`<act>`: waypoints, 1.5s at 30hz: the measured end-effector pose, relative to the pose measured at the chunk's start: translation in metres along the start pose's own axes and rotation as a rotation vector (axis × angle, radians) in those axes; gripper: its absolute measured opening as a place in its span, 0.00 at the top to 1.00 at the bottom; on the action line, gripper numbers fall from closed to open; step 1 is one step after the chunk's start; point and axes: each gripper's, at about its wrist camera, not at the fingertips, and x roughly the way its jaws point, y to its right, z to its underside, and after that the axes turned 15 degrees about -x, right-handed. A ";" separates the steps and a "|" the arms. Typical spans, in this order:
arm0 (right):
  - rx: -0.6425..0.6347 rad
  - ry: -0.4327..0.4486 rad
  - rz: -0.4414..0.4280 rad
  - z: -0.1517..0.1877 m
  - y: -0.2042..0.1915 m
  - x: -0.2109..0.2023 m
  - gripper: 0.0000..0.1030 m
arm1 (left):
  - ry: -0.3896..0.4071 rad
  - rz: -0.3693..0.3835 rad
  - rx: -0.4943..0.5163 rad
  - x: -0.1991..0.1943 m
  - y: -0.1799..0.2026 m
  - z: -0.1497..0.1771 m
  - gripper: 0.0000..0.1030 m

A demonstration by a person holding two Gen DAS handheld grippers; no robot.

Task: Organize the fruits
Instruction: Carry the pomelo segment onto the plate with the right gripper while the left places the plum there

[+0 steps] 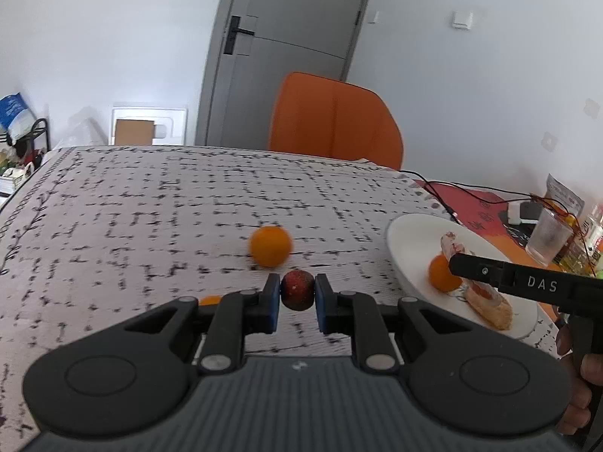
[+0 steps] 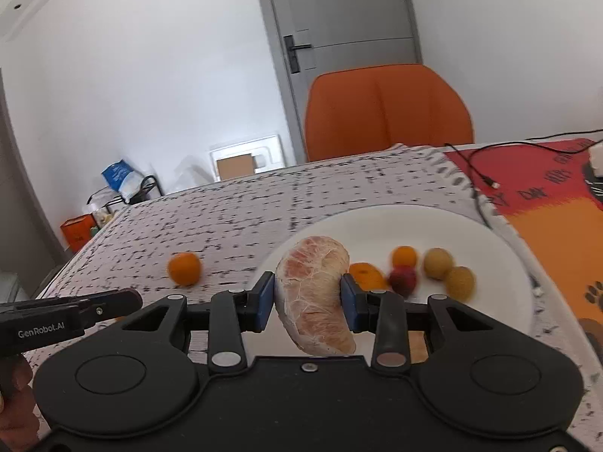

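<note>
My left gripper [image 1: 297, 295] is shut on a small dark red fruit [image 1: 297, 289] above the patterned tablecloth. An orange [image 1: 270, 245] lies on the cloth just beyond it; another orange bit [image 1: 209, 300] peeks behind the left finger. My right gripper [image 2: 308, 293] is shut on a peeled pomelo segment [image 2: 314, 293] over the white plate [image 2: 490, 233]. On the plate lie two oranges [image 2: 404, 256], a red fruit [image 2: 402, 281] and two yellow fruits [image 2: 438, 263]. The right gripper also shows in the left wrist view [image 1: 458, 263], over the plate [image 1: 410, 233].
An orange chair [image 1: 333, 118] stands behind the table. A red-orange mat [image 2: 546, 203] with black cables [image 2: 478, 165] lies right of the plate. A glass [image 1: 548, 237] and bottles stand at the far right. An orange [image 2: 184, 268] lies left of the plate.
</note>
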 end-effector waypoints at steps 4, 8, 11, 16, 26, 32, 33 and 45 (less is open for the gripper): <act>0.016 0.005 0.018 0.005 0.013 -0.005 0.66 | -0.007 0.013 0.022 0.007 0.014 0.002 0.83; 0.035 0.014 0.029 0.010 0.028 -0.009 0.66 | -0.012 0.023 0.044 0.012 0.027 0.003 0.83; 0.061 0.016 0.039 0.015 0.039 -0.012 0.66 | -0.015 0.031 0.063 0.016 0.037 0.005 0.83; 0.080 0.018 0.053 0.022 0.052 -0.014 0.66 | -0.019 0.041 0.085 0.021 0.050 0.006 0.83; 0.072 0.030 0.070 0.026 0.067 -0.019 0.58 | -0.036 0.066 0.125 0.035 0.072 0.008 0.83; 0.061 0.056 0.076 0.026 0.069 -0.029 0.45 | -0.043 0.086 0.146 0.042 0.085 0.009 0.83; 0.062 0.056 0.074 0.026 0.070 -0.030 0.44 | -0.044 0.089 0.150 0.043 0.087 0.009 0.82; 0.057 0.047 0.047 0.028 0.060 -0.027 0.43 | -0.050 0.052 0.146 0.041 0.083 0.007 0.78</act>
